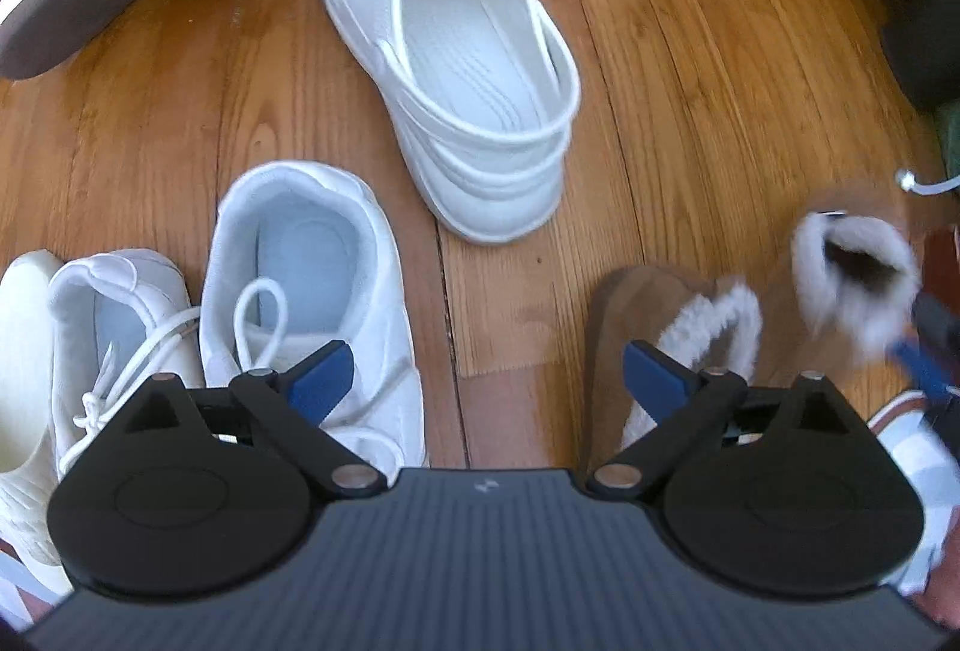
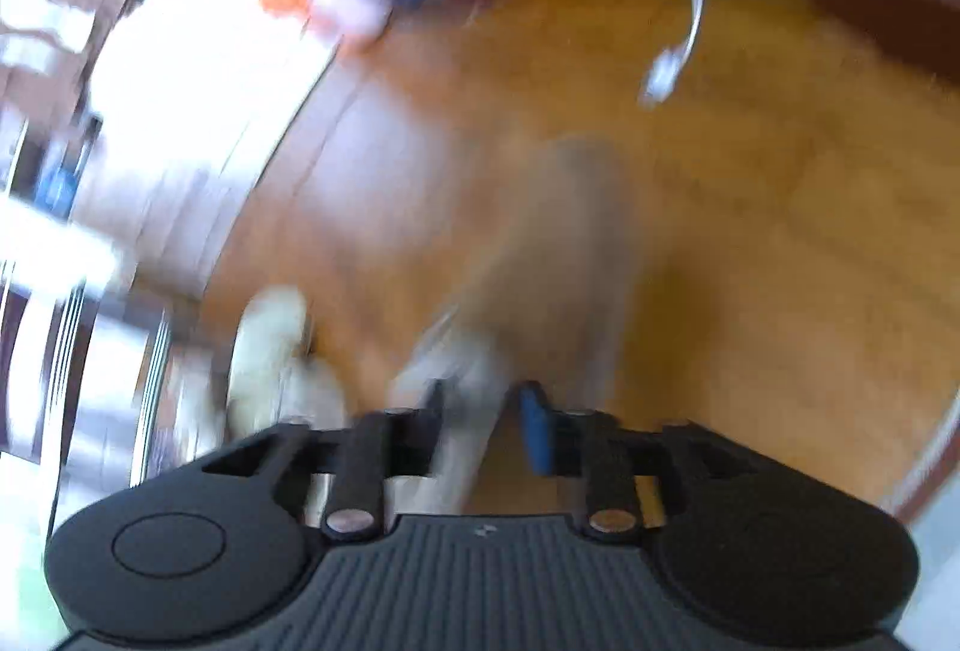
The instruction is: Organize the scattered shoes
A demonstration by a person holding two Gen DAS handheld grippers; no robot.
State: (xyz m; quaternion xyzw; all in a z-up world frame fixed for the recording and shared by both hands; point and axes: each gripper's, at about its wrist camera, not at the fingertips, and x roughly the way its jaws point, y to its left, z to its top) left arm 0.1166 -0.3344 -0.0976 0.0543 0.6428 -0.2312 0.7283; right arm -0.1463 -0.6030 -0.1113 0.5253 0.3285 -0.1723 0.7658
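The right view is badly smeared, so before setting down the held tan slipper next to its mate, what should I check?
1. Left gripper open and empty: ok.
2. Right gripper shut on the lifted tan fleece-lined slipper: ok, fleece sits between its fingers, though blurred.
3. Mate in view, the tan fleece-lined slipper on the floor: ok.
4. Bare wooden floor next to the mate: ok.
5. White foam clog apart from both slippers: ok.
6. Right wrist view sharp enough to aim with: not ok, motion blur.
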